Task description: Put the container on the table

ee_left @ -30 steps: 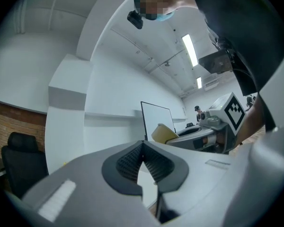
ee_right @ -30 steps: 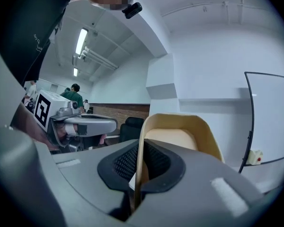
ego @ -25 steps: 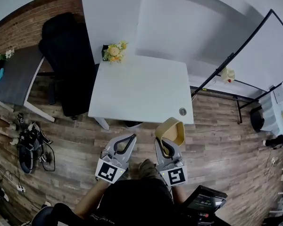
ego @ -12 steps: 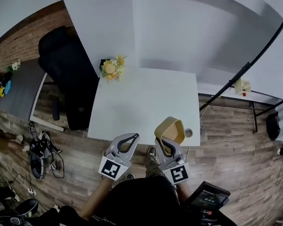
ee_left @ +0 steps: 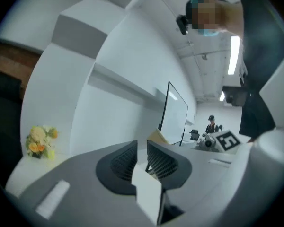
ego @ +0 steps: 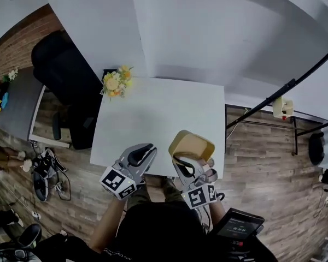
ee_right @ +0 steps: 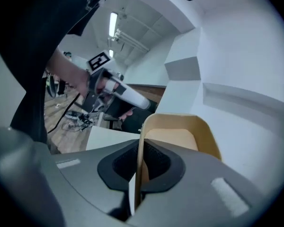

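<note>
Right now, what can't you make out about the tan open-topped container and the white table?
- Head view: whether the tan open-topped container touches the white table; its own body hides its underside.
- Right gripper view: its outer sides and base, hidden behind its near wall and the right gripper.

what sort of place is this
Likely an office or studio workspace: a white table, a black chair beside it and a whiteboard on a stand, over a wood-look floor.
</note>
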Motion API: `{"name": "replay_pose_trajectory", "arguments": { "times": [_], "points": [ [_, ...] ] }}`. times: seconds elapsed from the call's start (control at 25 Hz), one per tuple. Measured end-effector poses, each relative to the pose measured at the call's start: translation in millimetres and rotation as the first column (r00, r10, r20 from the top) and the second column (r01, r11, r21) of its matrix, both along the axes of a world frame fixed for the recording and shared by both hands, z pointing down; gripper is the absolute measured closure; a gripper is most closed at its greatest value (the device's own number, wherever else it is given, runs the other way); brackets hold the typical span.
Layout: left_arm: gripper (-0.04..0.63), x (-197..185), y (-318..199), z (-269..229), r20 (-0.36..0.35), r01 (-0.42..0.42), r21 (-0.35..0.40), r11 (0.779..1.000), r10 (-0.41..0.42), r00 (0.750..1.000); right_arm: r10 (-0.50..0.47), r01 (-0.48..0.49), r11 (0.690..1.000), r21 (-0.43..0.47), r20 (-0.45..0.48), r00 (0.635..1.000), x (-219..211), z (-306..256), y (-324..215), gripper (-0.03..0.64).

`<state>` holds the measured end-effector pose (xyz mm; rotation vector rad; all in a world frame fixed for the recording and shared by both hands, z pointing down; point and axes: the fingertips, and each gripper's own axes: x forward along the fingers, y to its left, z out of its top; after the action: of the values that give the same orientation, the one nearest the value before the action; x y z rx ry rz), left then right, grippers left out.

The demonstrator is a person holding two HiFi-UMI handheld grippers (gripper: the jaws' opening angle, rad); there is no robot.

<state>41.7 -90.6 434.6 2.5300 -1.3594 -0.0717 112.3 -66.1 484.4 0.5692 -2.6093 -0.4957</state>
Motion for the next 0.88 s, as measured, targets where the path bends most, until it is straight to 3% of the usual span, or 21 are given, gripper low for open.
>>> {"name": "replay_pose_trajectory", "arguments": {
  "times": [0.04, 0.12, 0.28, 0.36, 0.44, 0.52, 0.56, 0.68, 0.76, 0.8, 0.88],
  "points": [
    [0.534, 1, -7, 3, -0.045, -0.032, -0.03, 0.999, 0.031, 0.999, -0.024, 0.025, 0.999, 0.024, -0.048, 0.999, -2, 7, -1, 0.6],
    [0.431, 7, -15, 9, -0.098, -0.113, -0.078, 0.991, 0.105, 0.99, -0.064, 0.074, 0.995, 0.067, -0.143, 0.988, -5, 21, -1, 0.599],
    [0.33, 12, -24, 23, -0.218, -0.229, -0.162, 0.96, 0.192, 0.957, -0.118, 0.167, 0.975, 0.147, -0.293, 0.949, -13, 38, 4, 0.6],
    [0.301, 13, -27, 34, -0.362, -0.321, -0.226, 0.92, 0.227, 0.904, -0.139, 0.205, 0.965, 0.166, -0.339, 0.93, -20, 44, 9, 0.6],
    [0.291, 15, -27, 37, -0.51, -0.428, -0.263, 0.865, 0.252, 0.822, -0.159, 0.231, 0.958, 0.17, -0.355, 0.921, -29, 45, 14, 0.6],
    [0.31, 12, -29, 39, -0.586, -0.47, -0.274, 0.839, 0.241, 0.774, -0.172, 0.242, 0.956, 0.165, -0.352, 0.92, -39, 42, 17, 0.6],
    [0.371, 6, -32, 41, -0.608, -0.469, -0.282, 0.837, 0.222, 0.762, -0.177, 0.246, 0.956, 0.16, -0.352, 0.919, -45, 41, 17, 0.597],
    [0.374, -20, -41, 52, -0.662, -0.445, -0.321, 0.836, 0.138, 0.737, -0.194, 0.263, 0.953, 0.149, -0.368, 0.909, -67, 43, 14, 0.583],
    [0.374, -42, -48, 63, -0.667, -0.401, -0.352, 0.845, 0.074, 0.741, -0.2, 0.26, 0.956, 0.133, -0.353, 0.914, -75, 40, 10, 0.573],
    [0.374, -55, -51, 68, -0.665, -0.374, -0.367, 0.852, 0.042, 0.746, -0.196, 0.239, 0.965, 0.109, -0.311, 0.93, -76, 33, 7, 0.557],
    [0.376, -82, -57, 74, -0.665, -0.332, -0.381, 0.863, -0.007, 0.747, -0.13, 0.133, 0.991, 0.013, -0.137, 0.982, -70, 11, -11, 0.523]
  ]
}}
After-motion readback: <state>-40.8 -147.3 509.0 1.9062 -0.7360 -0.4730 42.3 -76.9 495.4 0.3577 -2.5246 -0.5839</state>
